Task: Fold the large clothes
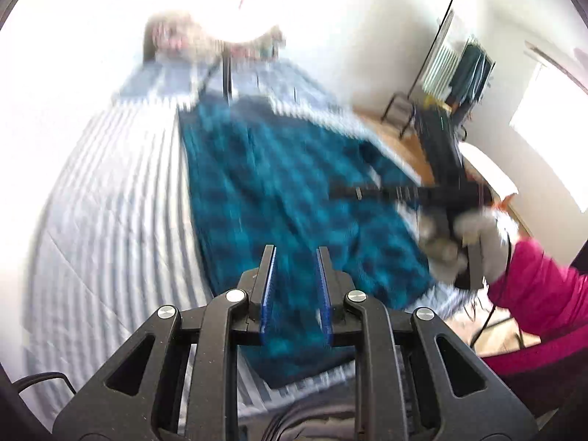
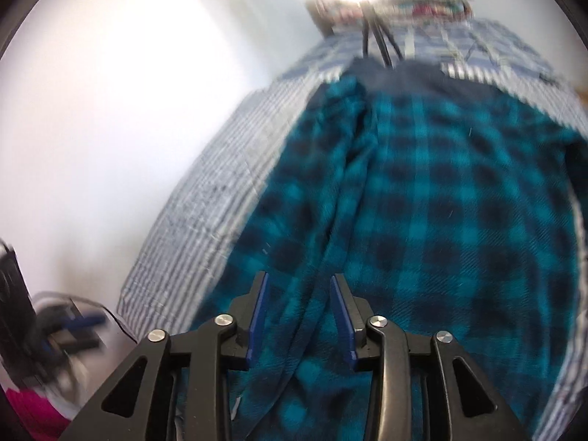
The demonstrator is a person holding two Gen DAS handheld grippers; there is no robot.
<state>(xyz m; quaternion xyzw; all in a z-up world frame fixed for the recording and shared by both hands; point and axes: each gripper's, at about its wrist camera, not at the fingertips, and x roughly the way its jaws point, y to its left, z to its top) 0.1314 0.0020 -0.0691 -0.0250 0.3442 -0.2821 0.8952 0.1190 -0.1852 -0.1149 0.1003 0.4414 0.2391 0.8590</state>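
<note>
1. Teal-and-navy checked fleece, the garment, lies spread lengthwise on a bed with a striped blue-white cover. It looks laid out flat so its edges can be reached for folding.
2. A long ridge runs down the cloth in the right wrist view, likely a seam or an overlapped panel; I cannot tell which through the blur.
3. The left tool hangs above the near end of the garment with its jaws a narrow gap apart. Nothing is between them, and the blue pads are bare.
4. The right tool stands moderately open over the ridge, pads clear of the cloth and holding nothing.
5. In the left wrist view the right tool appears at the garment's right edge, carried by a gloved hand with a magenta sleeve.
6. Judgement: both tools sit at the near hem, on either side, probably so that two corners can be pinched and carried toward the far end together. No fold is visible yet, so the task seems early.
</note>
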